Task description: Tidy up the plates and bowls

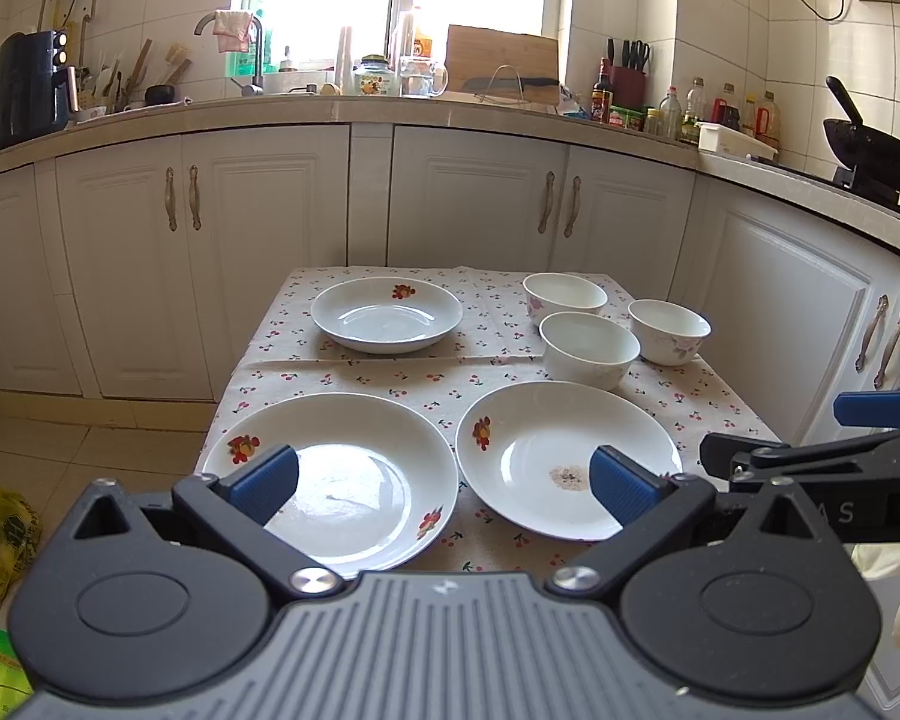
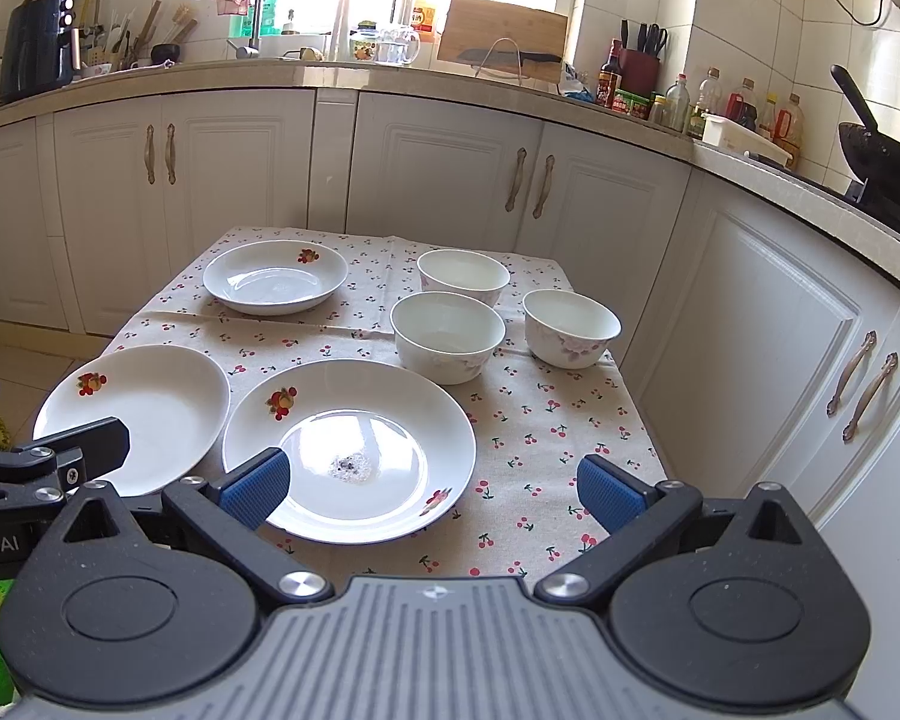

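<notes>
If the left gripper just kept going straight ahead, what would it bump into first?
Probably the gap between the two near plates: the left gripper points between the left plate and the crumb-marked plate. Depth is unclear.

My left gripper (image 1: 444, 483) covers the near rim of the near-left plate (image 1: 354, 468), and its right pad hides part of the near-right plate (image 1: 546, 450). The table's (image 2: 510, 480) near edge is hidden behind my right gripper (image 2: 432, 489). The speck in the near-right plate is too small to identify.
</notes>
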A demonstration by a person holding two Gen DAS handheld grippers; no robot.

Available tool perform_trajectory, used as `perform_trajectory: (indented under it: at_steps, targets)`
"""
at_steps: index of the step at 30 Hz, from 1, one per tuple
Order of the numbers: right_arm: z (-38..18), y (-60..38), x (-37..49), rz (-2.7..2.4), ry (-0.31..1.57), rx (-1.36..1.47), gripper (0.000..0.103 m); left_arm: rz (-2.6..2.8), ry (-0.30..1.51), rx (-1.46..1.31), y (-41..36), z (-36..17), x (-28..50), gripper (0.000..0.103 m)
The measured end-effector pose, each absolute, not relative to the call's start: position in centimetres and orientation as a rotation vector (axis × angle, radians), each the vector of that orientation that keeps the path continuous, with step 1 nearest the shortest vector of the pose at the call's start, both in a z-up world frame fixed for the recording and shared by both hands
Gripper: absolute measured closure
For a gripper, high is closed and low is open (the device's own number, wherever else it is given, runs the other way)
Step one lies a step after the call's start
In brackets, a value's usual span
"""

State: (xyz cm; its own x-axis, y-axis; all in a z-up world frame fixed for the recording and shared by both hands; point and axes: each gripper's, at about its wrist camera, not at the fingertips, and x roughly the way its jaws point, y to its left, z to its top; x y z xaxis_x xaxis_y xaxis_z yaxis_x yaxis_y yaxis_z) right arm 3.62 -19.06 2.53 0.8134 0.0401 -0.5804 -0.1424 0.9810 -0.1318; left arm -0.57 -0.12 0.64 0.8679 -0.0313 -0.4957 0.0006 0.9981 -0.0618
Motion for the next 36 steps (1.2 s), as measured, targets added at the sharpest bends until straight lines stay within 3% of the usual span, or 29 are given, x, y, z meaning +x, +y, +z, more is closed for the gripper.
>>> perform_trajectory:
  at_steps: [24,36]
  targets:
    - [2.2,-18.0,4.9,0.124,0.599,-0.215,0.0,-0.051,0.505,-0.068,0.7,0.1,0.3,0.001]
    - [2.0,-16.4,8.7,0.469,0.551,-0.21,0.0,-0.033,0.494,0.001,4.9,-2.9,0.8,0.001]
